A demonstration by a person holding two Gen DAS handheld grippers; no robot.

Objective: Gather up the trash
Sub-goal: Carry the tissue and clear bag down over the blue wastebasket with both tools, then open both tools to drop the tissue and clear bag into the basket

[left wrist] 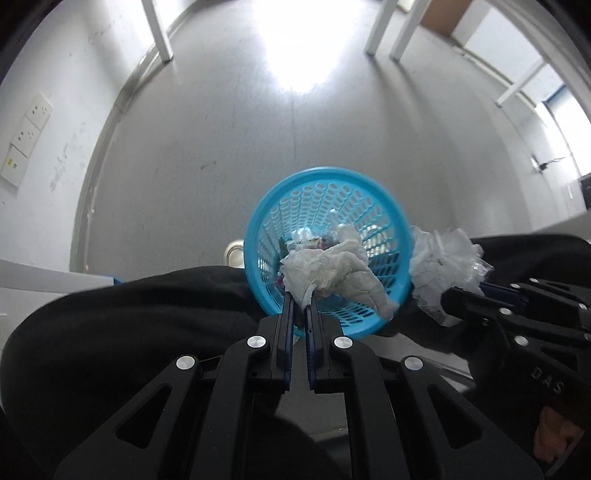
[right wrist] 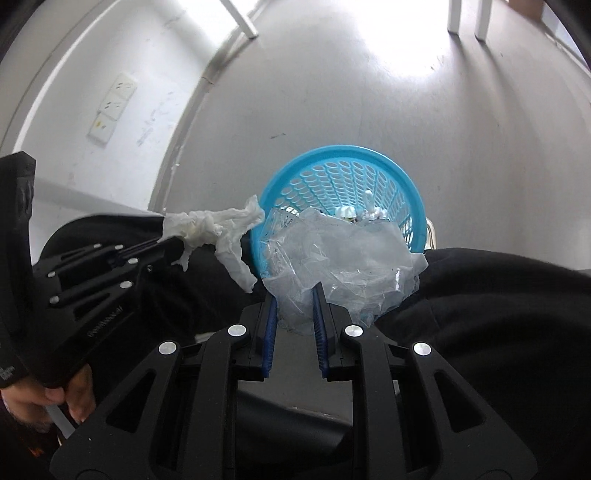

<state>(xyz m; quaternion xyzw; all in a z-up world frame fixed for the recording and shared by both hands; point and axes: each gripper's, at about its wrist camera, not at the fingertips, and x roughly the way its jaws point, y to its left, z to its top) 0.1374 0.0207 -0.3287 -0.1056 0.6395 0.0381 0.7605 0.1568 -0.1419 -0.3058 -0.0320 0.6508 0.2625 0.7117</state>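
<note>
A blue perforated plastic basket stands on the grey floor, with some wrappers inside; it also shows in the right wrist view. My left gripper is shut on a crumpled white tissue held over the basket's near rim; the tissue also shows in the right wrist view. My right gripper is shut on a crumpled clear plastic wrapper, held over the basket's near edge. That wrapper shows right of the basket in the left wrist view.
The person's black-clad legs flank the basket. A white wall with sockets runs on the left. White table legs stand at the far side of the floor.
</note>
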